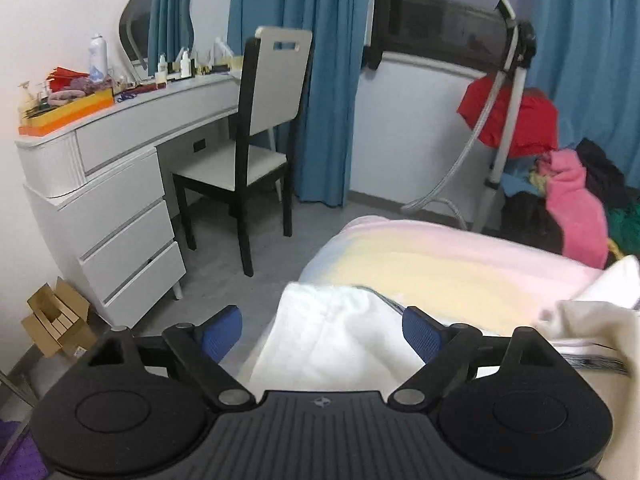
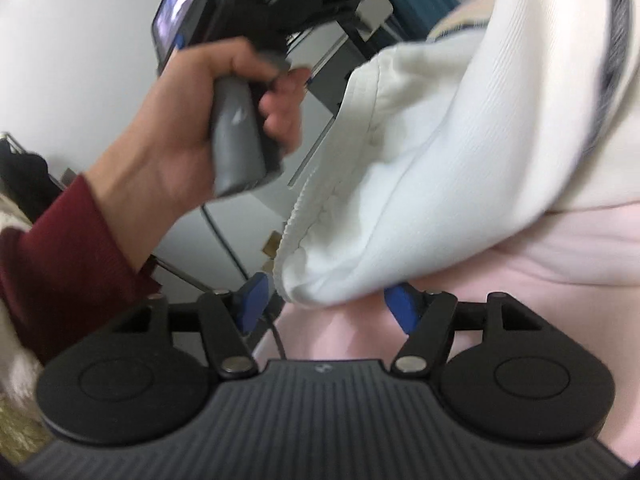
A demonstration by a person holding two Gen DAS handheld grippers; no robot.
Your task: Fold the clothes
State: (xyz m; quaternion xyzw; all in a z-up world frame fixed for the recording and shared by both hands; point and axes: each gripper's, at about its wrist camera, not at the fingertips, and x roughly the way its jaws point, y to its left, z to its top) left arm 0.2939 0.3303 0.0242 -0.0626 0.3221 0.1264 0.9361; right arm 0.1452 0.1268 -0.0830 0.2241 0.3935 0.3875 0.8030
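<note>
Left gripper [image 1: 322,330]: jaws wide, blue pads apart at the bottom of the left wrist view; white cloth lies between and beyond them, neither pad pressing on it.
Right gripper [image 2: 324,300]: jaws wide, low in the right wrist view; a hem of the cloth hangs into the gap between the pads, not pinched.
White garment [image 1: 332,336]: bottom centre of the left wrist view, draped over the near corner of the bed [image 1: 440,260], one side hanging off the edge toward the floor; in the right wrist view it bunches from centre to upper right (blurred, fold state hard to read).
Left hand [image 2: 200,120]: centre left of the right wrist view, wrapped round a grey handle, dark red sleeve [image 2: 60,256] below it.
Surroundings: pile of clothes [image 1: 568,200] at the right edge of the left wrist view, chair [image 1: 256,136] and dressing table [image 1: 120,168] at the left.
Risk 1: garment is released by both grippers near the bed corner; its overhanging weight could drag it to the floor.
Risk 2: closing on the bunched hem could catch several layers and spoil the fold.
Risk 3: the two grippers sit close together; a hasty re-grasp could knock one against the other.
</note>
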